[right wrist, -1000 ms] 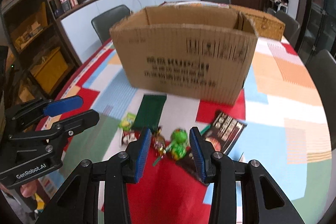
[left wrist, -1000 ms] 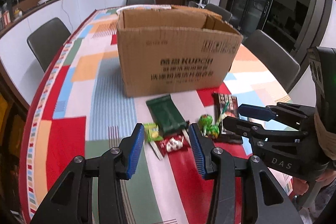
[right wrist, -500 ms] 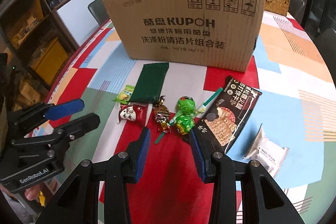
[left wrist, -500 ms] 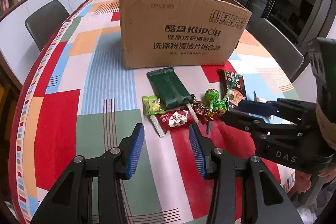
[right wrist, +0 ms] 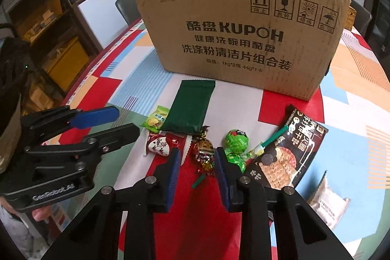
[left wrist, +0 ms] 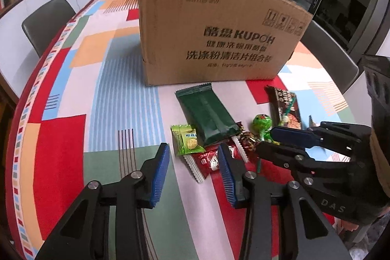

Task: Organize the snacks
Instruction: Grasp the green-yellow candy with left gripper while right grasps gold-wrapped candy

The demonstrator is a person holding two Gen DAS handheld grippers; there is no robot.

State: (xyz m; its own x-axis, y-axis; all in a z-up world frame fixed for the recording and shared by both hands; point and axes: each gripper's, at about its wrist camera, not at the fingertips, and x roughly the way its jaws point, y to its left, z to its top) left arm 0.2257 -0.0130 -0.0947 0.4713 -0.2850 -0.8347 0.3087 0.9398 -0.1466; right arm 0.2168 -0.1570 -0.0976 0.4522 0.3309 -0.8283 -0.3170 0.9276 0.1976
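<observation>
The left gripper point(left wrist: 193, 171) is spread wide and holds nothing; its blue fingers point(left wrist: 160, 169) hang just above the surface point(left wrist: 121, 94), with the red snack packet point(left wrist: 207, 161) lying between their tips and the small light-green packet point(left wrist: 186, 141) just beyond. The right gripper point(right wrist: 197, 169) is also parted, somewhat narrower, and empty. Between its tips lies a foil-wrapped candy point(right wrist: 204, 152), and its right finger point(right wrist: 223, 177) partly hides the green lollipops point(right wrist: 235, 144); whether it touches them cannot be told.

The snacks lie clustered near the front edge of the surface, in front of a tall cardboard box point(right wrist: 240, 33) that stands toward the middle and blocks the view beyond. A long dark-green packet point(right wrist: 190, 107) lies with one end nearly at the box and its other end overlapping the cluster. A black biscuit packet point(right wrist: 292, 150) sits toward the right edge, with a lollipop stick across its corner, and a white packet point(right wrist: 326, 196) lies just nearer than it. In the left wrist view, the right gripper hovers over the lollipops point(left wrist: 263, 124). A dark chair point(left wrist: 47, 21) stands at the left edge.
</observation>
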